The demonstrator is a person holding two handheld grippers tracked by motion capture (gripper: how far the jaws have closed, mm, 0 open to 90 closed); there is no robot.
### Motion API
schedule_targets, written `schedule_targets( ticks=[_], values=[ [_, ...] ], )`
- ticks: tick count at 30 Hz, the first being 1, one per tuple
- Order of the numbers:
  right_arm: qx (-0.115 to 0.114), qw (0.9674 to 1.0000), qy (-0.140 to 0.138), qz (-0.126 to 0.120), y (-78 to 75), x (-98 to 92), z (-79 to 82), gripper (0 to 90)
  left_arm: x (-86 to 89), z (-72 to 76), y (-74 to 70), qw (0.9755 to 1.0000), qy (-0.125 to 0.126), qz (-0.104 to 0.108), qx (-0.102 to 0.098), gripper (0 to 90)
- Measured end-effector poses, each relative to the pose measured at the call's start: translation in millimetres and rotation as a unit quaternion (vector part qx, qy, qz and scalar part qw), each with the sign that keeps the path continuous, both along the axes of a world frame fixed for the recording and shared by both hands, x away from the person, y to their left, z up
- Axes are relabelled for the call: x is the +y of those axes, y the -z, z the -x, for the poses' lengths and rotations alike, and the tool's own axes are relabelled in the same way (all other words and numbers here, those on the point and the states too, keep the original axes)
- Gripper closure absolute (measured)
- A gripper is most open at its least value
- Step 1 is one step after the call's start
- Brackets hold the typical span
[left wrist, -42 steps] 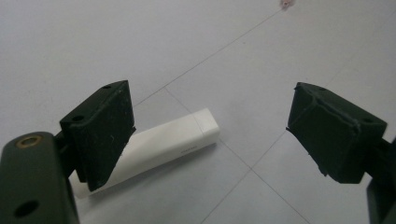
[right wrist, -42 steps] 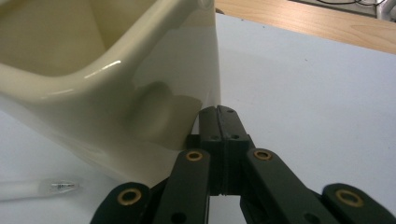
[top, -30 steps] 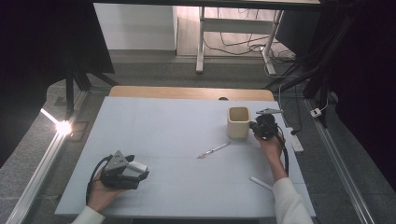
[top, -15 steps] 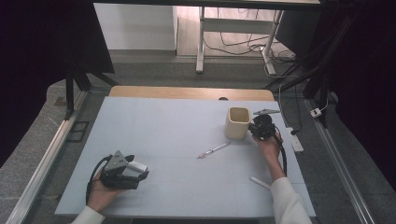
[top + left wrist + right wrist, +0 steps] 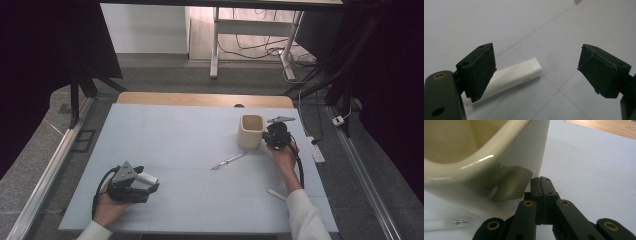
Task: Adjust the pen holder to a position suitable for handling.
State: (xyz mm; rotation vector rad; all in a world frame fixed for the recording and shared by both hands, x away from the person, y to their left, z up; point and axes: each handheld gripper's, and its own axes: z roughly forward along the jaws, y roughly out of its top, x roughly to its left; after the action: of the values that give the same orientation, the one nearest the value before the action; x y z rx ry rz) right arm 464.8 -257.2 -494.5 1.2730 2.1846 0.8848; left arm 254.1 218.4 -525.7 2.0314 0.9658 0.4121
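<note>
Right gripper view shows my right tongs (image 5: 541,185) pressed fully together with nothing between them, tips touching the outer wall of the cream square ceramic cup (image 5: 499,152), which stands upright on the pale blue desk (image 5: 175,145) (far right part). My left tongs (image 5: 536,72) stand wide apart over the desk, a white rectangular plastic stick (image 5: 511,77) lying flat beside one pad, ungripped.

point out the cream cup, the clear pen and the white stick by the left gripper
cream cup (image 5: 250,137), high view, on its front wall
clear pen (image 5: 228,161), high view, mid-barrel
white stick (image 5: 516,77), left gripper view, on its top face
</note>
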Motion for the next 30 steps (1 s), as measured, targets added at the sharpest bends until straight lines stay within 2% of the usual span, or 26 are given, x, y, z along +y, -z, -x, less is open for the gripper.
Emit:
schedule_targets(
  ticks=[15,23,30],
  values=[
    [0.001,1.0000,-0.010,0.001,0.6,16.8,-1.9,89.3,0.0,0.8,-0.9,1.0000,0.001,0.001,-0.002,14.2],
    [0.005,0.9999,-0.015,-0.003,2.9,34.5,-6.4,89.3,2.7,1.6,-0.8,1.0000,-0.001,0.007,0.001,14.2],
    [0.014,0.9996,-0.020,0.012,0.8,49.1,-9.4,89.3,2.5,1.5,-1.5,0.9999,0.002,0.010,-0.002,14.2]
  ],
)
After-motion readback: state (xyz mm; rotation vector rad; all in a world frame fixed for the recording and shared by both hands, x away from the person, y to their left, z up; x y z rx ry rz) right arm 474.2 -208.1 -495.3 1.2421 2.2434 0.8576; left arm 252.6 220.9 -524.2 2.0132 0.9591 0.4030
